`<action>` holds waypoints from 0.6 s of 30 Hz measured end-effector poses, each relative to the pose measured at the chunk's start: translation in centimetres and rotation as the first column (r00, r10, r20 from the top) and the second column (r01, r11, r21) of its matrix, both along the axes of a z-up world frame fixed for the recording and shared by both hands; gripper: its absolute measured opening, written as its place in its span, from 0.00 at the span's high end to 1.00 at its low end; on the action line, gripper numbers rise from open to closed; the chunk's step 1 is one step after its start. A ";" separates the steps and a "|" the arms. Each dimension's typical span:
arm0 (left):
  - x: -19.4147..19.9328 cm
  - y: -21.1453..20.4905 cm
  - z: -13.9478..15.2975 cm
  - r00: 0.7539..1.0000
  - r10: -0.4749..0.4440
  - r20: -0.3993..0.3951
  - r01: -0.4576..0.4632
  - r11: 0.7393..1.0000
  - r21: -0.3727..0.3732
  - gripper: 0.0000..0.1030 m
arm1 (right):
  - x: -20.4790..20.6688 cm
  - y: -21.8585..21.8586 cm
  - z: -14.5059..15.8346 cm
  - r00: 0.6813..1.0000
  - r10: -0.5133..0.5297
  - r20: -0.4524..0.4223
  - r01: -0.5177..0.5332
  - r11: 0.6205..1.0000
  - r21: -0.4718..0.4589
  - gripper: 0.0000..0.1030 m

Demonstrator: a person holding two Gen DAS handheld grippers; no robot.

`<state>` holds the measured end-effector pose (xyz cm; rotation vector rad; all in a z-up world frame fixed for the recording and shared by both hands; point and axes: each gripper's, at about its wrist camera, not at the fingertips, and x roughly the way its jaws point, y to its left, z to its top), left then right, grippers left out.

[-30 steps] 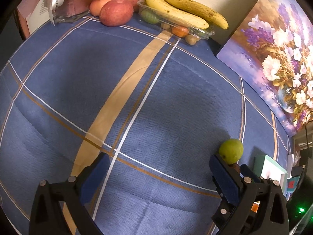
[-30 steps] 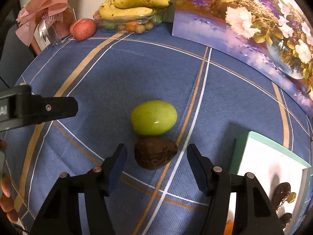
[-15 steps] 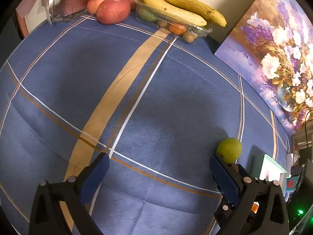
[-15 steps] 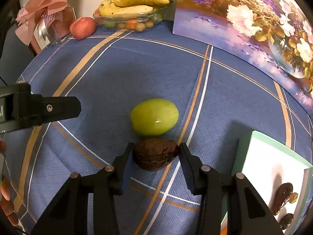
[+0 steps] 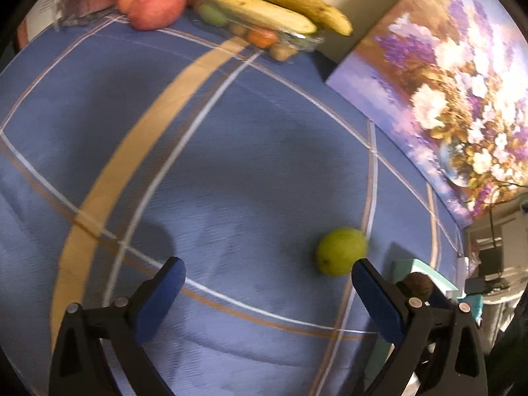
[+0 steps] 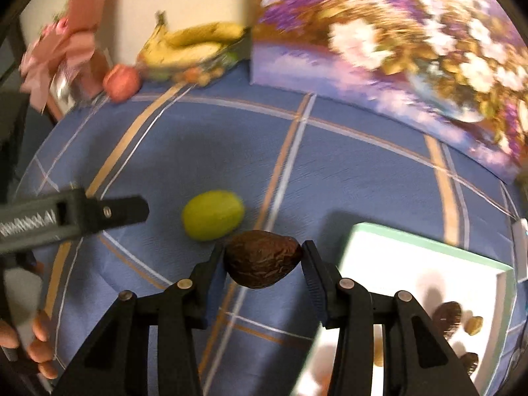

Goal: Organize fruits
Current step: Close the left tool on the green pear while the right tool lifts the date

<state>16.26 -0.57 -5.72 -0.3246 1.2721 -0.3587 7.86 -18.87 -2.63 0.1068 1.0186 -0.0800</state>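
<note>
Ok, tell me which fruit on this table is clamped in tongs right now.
The dark brown wrinkled fruit, clamped in the right tongs. The green fruit lies free on the blue cloth, and the left tongs are open and empty.

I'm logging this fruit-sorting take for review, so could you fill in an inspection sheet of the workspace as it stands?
Surface: blue cloth with tan and white stripes, no spills seen.
Job's things: wrinkled dark brown fruit in the right claw; round green fruit on the cloth; white tray with mint-green rim holding small dark pieces; yellow bananas on a clear plastic fruit box; red apples beside it.
Clutter: pink-ribboned gift pack.
Grippers: left claw open, empty; right claw shut on the brown fruit.
Cables: nothing seen.
Surroundings: flower painting against a pale wall.
</note>
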 end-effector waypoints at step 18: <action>0.9 -5.4 -0.5 0.988 -0.148 0.046 0.152 0.985 -0.087 0.41 | -1.4 -6.6 2.1 0.985 -0.173 0.024 0.171 0.982 0.084 0.55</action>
